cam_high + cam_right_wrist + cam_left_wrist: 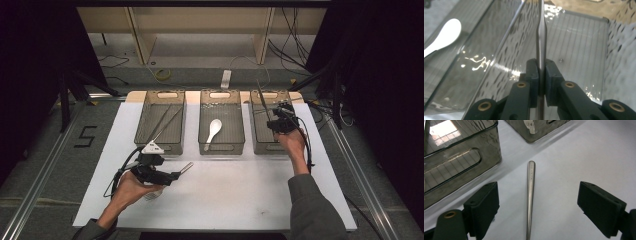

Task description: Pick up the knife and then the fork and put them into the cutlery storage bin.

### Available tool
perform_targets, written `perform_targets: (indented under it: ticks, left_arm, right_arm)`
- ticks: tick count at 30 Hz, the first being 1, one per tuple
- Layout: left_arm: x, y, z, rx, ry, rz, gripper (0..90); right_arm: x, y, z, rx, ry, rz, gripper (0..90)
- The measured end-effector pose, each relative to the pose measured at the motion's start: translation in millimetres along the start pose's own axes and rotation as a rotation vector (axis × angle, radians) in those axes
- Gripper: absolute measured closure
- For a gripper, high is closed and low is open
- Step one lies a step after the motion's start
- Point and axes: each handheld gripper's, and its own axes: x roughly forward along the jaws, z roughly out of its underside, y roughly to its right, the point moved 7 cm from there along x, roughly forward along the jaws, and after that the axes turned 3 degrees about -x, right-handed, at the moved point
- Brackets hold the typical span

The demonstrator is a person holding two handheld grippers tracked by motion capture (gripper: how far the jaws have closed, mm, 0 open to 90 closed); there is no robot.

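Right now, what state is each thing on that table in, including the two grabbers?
Left gripper: open, a metal handle lying between its jaws.
Right gripper: shut on a metal utensil, over the right bin.
White spoon: lying in the middle bin.
Left bin: holds thin metal sticks.

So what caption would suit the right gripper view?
Right gripper shut on a metal utensil handle above the right bin.

One marking is legible: a black numeral "5" [86, 136] on the grey floor [45, 150], left of the white tabletop [225, 195]. No other readable text.
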Motion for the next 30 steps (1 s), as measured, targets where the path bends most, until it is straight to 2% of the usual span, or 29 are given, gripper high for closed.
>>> perform_targets:
  ticks: [9, 10, 14, 15, 16, 18, 20, 21, 22, 23, 24, 26, 28, 30]
  left_arm:
    - [0.2, 0.1, -0.6, -0.002, 0.000, 0.002, 17.0]
    - [0.1, 0.0, -1.0, -0.001, 0.000, 0.003, 17.0]
    - [0.3, -0.3, -1.0, -0.004, -0.003, 0.001, 17.0]
    - [0.5, -0.5, -1.0, -0.005, -0.004, -0.001, 17.0]
    - [0.3, -0.8, -1.3, -0.006, -0.006, 0.000, 17.0]
    - [0.0, -0.8, -3.6, -0.017, -0.001, 0.005, 17.0]
    - [-0.1, -0.7, -4.4, -0.010, -0.013, 0.005, 17.0]
    - [0.5, -0.7, -4.3, -0.012, -0.018, 0.004, 17.0]
    - [0.6, -1.5, -4.0, -0.011, -0.029, 0.001, 17.0]
    - [1.2, -2.3, -3.7, -0.010, -0.036, -0.001, 17.3]
    - [1.5, -3.2, -3.1, -0.011, -0.048, -0.003, 17.3]
    - [2.8, -4.6, -1.4, -0.012, -0.076, -0.014, 18.2]
    - [4.7, -4.6, 1.2, -0.003, -0.110, -0.019, 20.4]
    - [6.9, -3.6, 3.3, 0.017, -0.134, -0.034, 21.9]
  right_arm:
    - [10.1, 1.2, 6.0, 0.053, -0.051, -0.019, 83.0]
    - [10.4, 0.4, 5.4, 0.054, -0.050, -0.021, 76.8]
    - [2.7, -0.9, -0.8, 0.064, -0.010, -0.048, 71.5]
    - [-4.0, -2.0, -3.6, 0.053, 0.014, -0.062, 65.0]
    - [-7.1, -2.3, -4.2, 0.041, 0.023, -0.065, 62.3]
    - [-10.7, -2.4, -4.0, 0.024, 0.030, -0.060, 61.3]
    - [-18.4, -3.6, -3.2, -0.001, 0.050, -0.063, 55.5]
    - [-28.0, -7.3, -2.6, -0.014, 0.072, -0.082, 51.2]
    - [-28.0, -7.3, -2.6, -0.014, 0.072, -0.082, 51.2]
    - [-38.9, -13.5, -1.4, -0.043, 0.097, -0.107, 45.2]
    - [-38.9, -13.5, -1.4, -0.043, 0.097, -0.107, 45.2]
    - [-49.7, -21.4, 1.4, -0.076, 0.119, -0.129, 41.5]
    - [-63.4, -36.7, 10.5, -0.134, 0.138, -0.165, 37.4]
    - [-66.9, -41.9, 14.6, -0.153, 0.142, -0.174, 36.1]
